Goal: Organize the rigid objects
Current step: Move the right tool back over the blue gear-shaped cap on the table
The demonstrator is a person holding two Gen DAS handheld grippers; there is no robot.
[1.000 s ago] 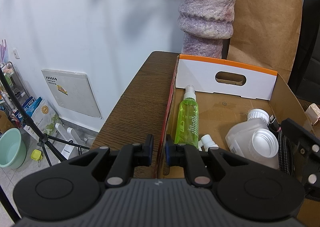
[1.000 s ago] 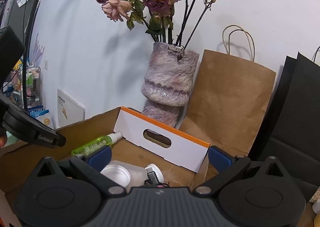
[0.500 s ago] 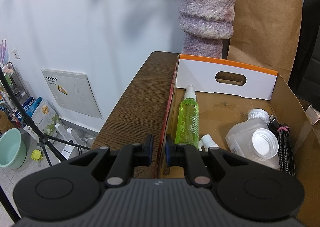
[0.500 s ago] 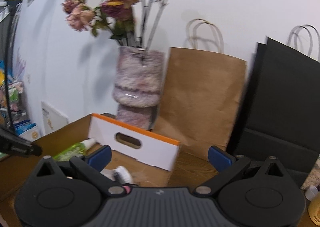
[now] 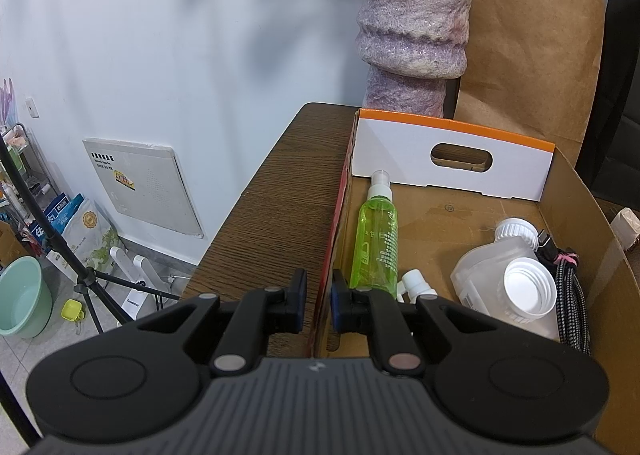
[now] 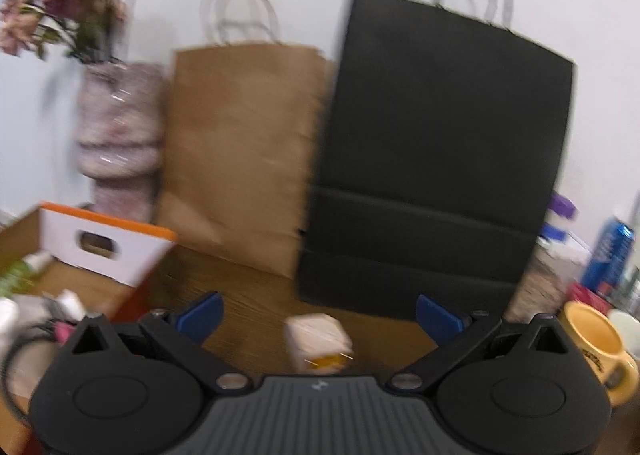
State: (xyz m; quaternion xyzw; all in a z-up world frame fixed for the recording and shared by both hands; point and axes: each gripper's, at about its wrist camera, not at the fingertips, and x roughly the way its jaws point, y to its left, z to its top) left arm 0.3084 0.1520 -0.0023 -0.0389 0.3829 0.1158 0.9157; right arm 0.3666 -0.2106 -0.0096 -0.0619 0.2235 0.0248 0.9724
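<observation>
**Left gripper clamps box wall, right gripper spread over small carton**

Left gripper (image 5: 319, 301) is clenched on the near left wall of the cardboard box (image 5: 582, 207); the thin wall sits pinched between the two pads, one outside over the wooden table (image 5: 280, 191), one inside. In the box: green spray bottle (image 5: 376, 239) lying flat along the left wall, nozzle toward the white end panel with its handle slot; a small white pump cap (image 5: 416, 283) just beside its base; a clear jug (image 5: 500, 279) on its side with two white screw caps; a black braided cable (image 5: 574, 295) with a pink tie against the right wall.

Right gripper (image 6: 318, 315) is released, blue pads wide apart, nothing between them touching. Below the gap a small beige carton (image 6: 318, 339) stands on the table, apart from both pads. View is motion-blurred. Behind: brown paper bag (image 6: 240, 151), black paper bag (image 6: 440, 159), purple vase (image 6: 120, 135) with dried roses. Far right: yellow mug (image 6: 596, 343), blue can (image 6: 610, 251). Box corner shows at left edge of right wrist view.
</observation>
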